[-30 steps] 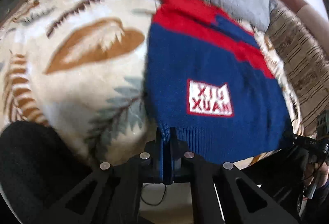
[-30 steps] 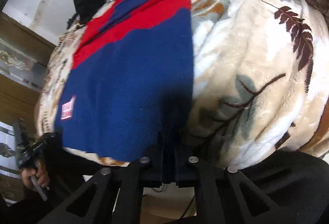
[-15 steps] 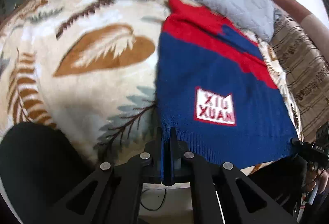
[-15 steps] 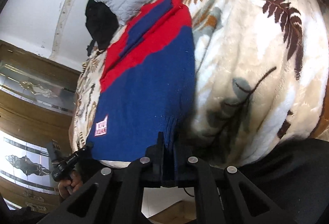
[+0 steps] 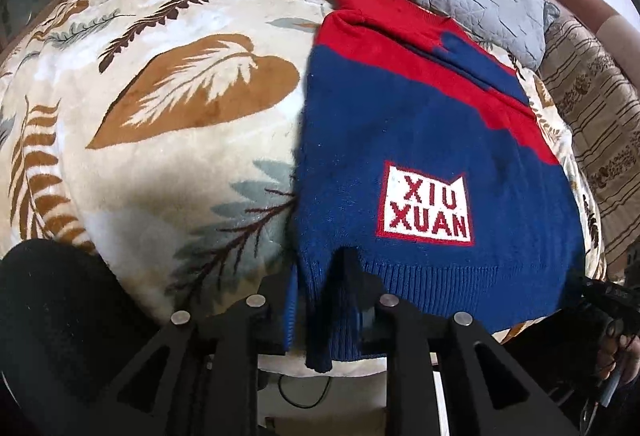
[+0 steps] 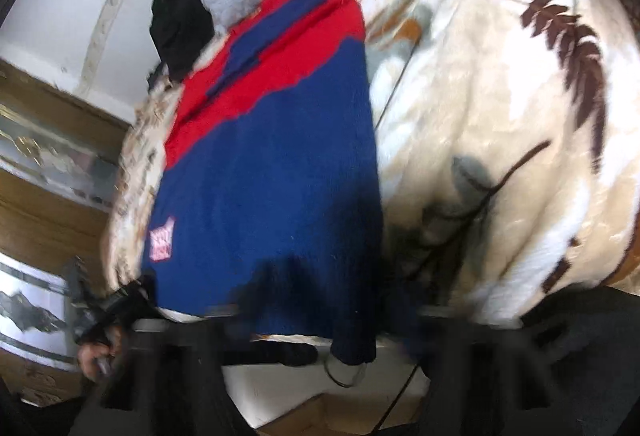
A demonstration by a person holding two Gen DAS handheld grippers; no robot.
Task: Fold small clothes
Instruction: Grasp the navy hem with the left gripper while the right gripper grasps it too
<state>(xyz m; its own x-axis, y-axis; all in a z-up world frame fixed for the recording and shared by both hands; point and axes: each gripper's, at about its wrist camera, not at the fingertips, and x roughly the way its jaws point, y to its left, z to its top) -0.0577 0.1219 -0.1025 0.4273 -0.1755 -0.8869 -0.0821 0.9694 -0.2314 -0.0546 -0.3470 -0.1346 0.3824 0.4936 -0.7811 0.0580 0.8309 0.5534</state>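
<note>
Your blue and red sweater [image 5: 420, 140] lies flat on the leaf-print blanket [image 5: 168, 140], filling the middle right of the left view. Your left gripper [image 5: 320, 300] sits at the bottom, fingers spread wide, with the ribbed hem hanging loose between them. Your right gripper [image 6: 316, 320] looks spread too, but that view is blurry.

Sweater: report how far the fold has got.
Done: the sweater lies flat on the blanket, a blue sleeve tucked across its red top. In hand: left gripper and right gripper stand open around the hem corners. Left: no hem-to-collar fold shows yet.
</note>
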